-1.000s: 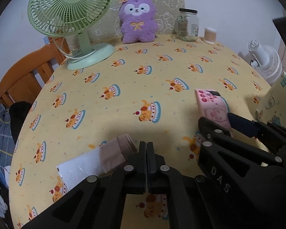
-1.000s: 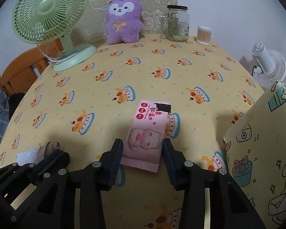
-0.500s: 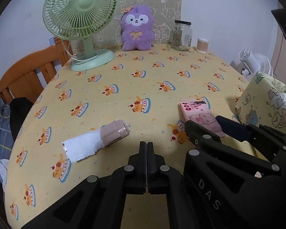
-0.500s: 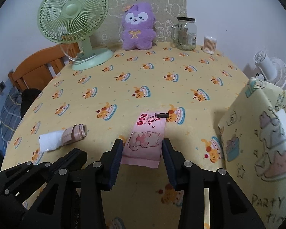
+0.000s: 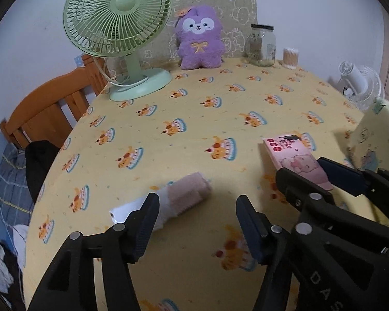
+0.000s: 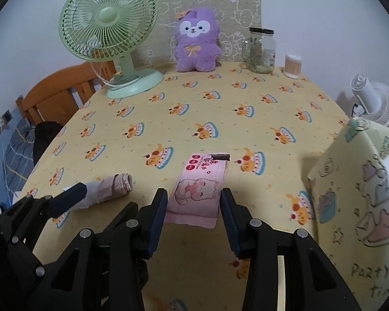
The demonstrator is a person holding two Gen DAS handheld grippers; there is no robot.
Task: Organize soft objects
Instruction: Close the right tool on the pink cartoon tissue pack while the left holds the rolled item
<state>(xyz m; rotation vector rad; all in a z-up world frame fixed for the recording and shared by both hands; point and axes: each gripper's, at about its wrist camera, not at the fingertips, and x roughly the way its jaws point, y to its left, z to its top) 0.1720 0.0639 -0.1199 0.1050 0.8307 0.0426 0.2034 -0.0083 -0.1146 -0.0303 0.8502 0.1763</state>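
left gripper (image 5: 197, 215) – jaws just opening, empty | right gripper (image 6: 194, 208) – clamps tissue pack (image 6: 198, 189)

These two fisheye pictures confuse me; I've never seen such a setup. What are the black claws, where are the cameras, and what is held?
A person holds hand-operated tongs in each hand, with a camera on each looking along the fingers. The left tongs, which have just been opening, hold nothing and stand open near a rolled white and beige cloth. The right tongs grip a flat pink tissue pack. Both views show a table under a yellow cake-print tablecloth.
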